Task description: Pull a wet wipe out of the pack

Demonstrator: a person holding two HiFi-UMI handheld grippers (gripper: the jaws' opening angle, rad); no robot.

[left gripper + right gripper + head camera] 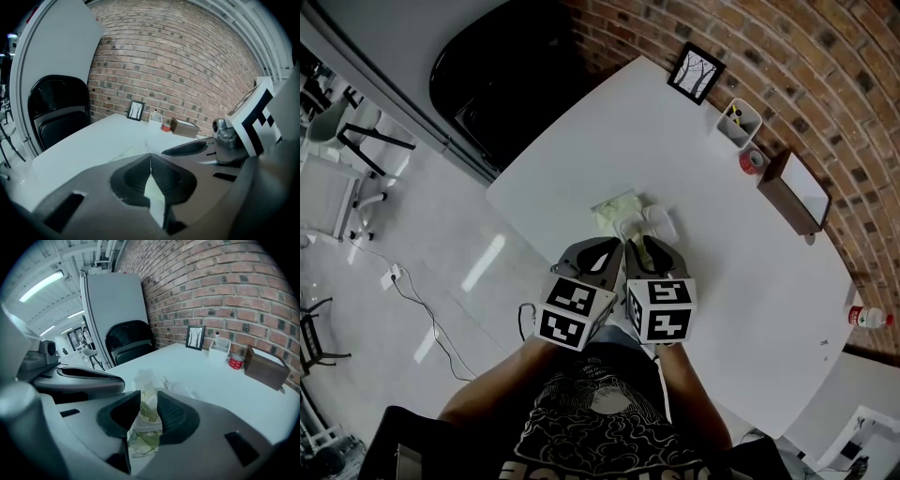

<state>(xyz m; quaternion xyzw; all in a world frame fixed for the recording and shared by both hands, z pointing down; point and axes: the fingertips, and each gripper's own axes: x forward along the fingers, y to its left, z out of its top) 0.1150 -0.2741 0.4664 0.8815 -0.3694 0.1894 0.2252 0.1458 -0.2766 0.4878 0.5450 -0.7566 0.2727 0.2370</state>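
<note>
1. The white counter (722, 281) carries everything. The small items stand well apart along its far edge by the brick wall, likely so the near part is free for work.
2. The left claw (151, 161) is pressed together with nothing between its tips. It hangs just beside the right claw, at the near end of the pack, probably ready to press the pack down so it does not lift with the wipe.
3. The right claw (149, 411) is spread a little, its jaws straddling the pack from above. This looks like lining up for a pinch at the opening. I cannot tell whether the pads touch anything.
4. The wet wipe pack (617, 210) lies flat near the counter's middle, just ahead of both claws and within easy reach.
5. A pale white piece (658, 223) sits at the pack's right. It may be the flap or a wipe; I cannot tell which.
</note>
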